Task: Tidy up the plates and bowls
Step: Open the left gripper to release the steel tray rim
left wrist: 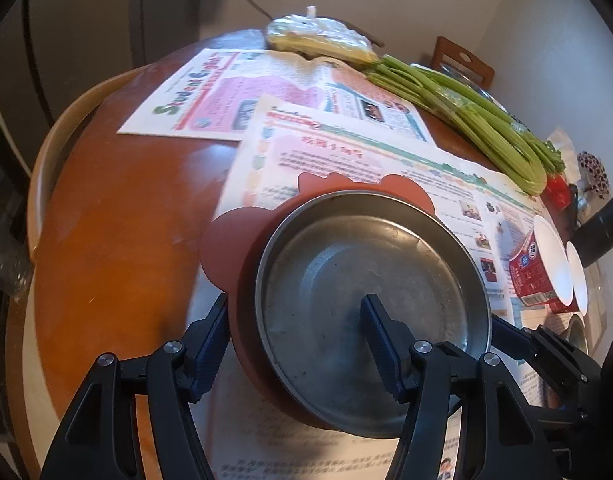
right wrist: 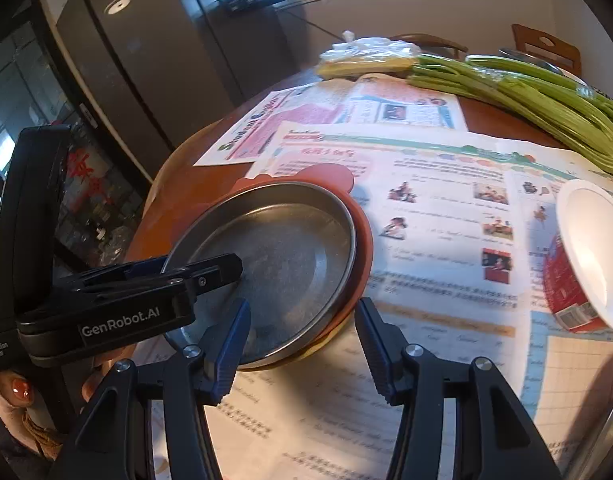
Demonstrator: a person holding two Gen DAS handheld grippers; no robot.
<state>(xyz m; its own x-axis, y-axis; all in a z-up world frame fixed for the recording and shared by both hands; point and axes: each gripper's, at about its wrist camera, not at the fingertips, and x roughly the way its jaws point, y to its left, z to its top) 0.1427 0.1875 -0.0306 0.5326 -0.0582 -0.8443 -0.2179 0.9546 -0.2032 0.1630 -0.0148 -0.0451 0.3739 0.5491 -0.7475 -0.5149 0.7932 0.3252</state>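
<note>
A steel plate (left wrist: 366, 280) lies nested in a red plate with ear-shaped tabs (left wrist: 226, 240). My left gripper (left wrist: 295, 300) is shut on the near rim of this stack, one finger inside the steel plate and the other outside the red rim. In the right wrist view the steel plate (right wrist: 282, 256) and red plate (right wrist: 362, 248) sit tilted above the newspaper, with the left gripper (right wrist: 210, 270) clamped on their left edge. My right gripper (right wrist: 304, 303) is open at the stack's near edge, its fingers (right wrist: 376, 344) not pressing on it.
Newspapers (right wrist: 446, 216) cover the round wooden table (left wrist: 118, 216). A red paper bowl with a white inside (right wrist: 586, 256) stands to the right, a second white bowl (left wrist: 577, 276) behind it. Celery stalks (left wrist: 486, 120) and a plastic bag of food (left wrist: 322, 38) lie at the far side.
</note>
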